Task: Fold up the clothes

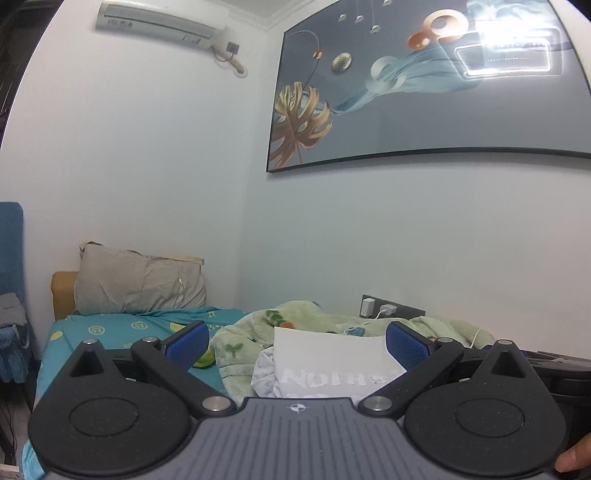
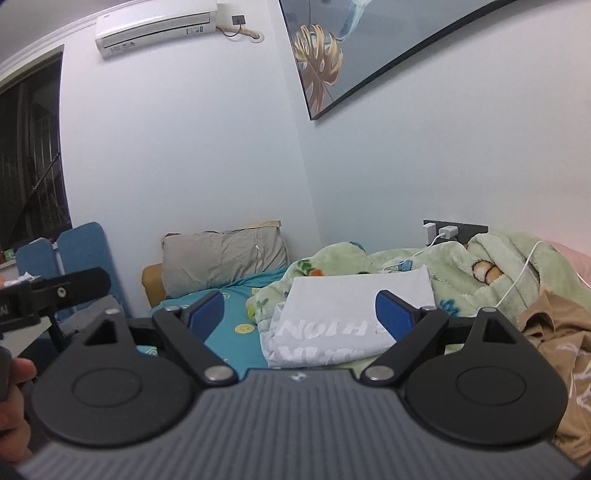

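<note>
In the left wrist view the left gripper (image 1: 295,343) stands spread wide, released, nothing between its pads. The folded white shirt (image 1: 332,365) lies just ahead between the jaws on a green blanket (image 1: 240,343); only here a thumb (image 1: 576,458) shows at lower right.

The right wrist view shows the right gripper (image 2: 299,314) released too, the shirt (image 2: 332,317) ahead toward its right jaw. Only here a brown garment (image 2: 554,332) lies beyond the right jaw, and the left gripper's (image 2: 55,291) body beyond the left jaw.

A grey pillow (image 1: 138,282) leans against the wall at the head of the bed (image 1: 110,326), which has a teal sheet. A green blanket (image 2: 480,266) is bunched beside it. Above hang an air conditioner (image 1: 162,22) and a large picture (image 1: 424,85). A white charger (image 2: 448,232) sits plugged into the wall socket.
</note>
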A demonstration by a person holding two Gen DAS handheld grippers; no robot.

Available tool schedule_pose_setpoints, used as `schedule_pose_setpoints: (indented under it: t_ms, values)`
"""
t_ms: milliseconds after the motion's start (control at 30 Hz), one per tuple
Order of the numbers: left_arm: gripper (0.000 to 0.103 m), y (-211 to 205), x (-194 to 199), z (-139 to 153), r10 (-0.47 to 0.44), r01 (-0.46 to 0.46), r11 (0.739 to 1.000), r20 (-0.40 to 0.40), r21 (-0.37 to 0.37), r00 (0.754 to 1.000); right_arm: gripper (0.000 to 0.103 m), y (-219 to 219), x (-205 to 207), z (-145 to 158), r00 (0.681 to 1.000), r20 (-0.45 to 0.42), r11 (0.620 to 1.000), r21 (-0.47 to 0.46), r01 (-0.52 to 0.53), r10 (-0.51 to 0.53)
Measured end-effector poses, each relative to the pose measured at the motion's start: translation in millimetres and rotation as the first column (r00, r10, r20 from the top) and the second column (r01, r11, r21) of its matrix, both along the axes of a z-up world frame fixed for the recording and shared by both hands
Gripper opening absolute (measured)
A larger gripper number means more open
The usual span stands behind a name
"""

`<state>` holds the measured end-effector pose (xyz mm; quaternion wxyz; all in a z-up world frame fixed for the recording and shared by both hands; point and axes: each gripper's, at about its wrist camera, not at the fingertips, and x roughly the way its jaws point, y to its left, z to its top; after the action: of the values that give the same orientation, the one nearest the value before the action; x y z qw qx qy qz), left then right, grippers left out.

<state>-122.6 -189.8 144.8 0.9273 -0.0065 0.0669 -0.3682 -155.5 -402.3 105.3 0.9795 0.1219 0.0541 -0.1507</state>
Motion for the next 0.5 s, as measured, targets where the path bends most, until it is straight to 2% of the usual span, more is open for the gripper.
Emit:
schedule_pose_setpoints:
  t_ms: [200, 367, 500]
  values:
    - [0.103, 1.6, 4.1, -32.0, -0.014, 0.014, 1.0, -0.021, 0.022, 1.0, 0.091, 20.5, -1.5, -21.1, 0.998, -0.008, 0.994, -0.083, 0.065, -0.065]
    - [0.103, 2.3, 11.1, -54.1, -0.039, 0.041, 0.999, -0.049, 0.036, 0.998, 0.09, 28.6, -0.7, -32.2, 0.996, -0.037, 0.992, -0.104, 0.076, -0.081]
    - [0.103, 5.0, 15.1, -61.0, -0.027, 0.029, 0.999, -0.059, 0.035, 0.998, 0.09, 28.9, 0.7, -34.3, 0.994, -0.039, 0.989, -0.11, 0.099, -0.104]
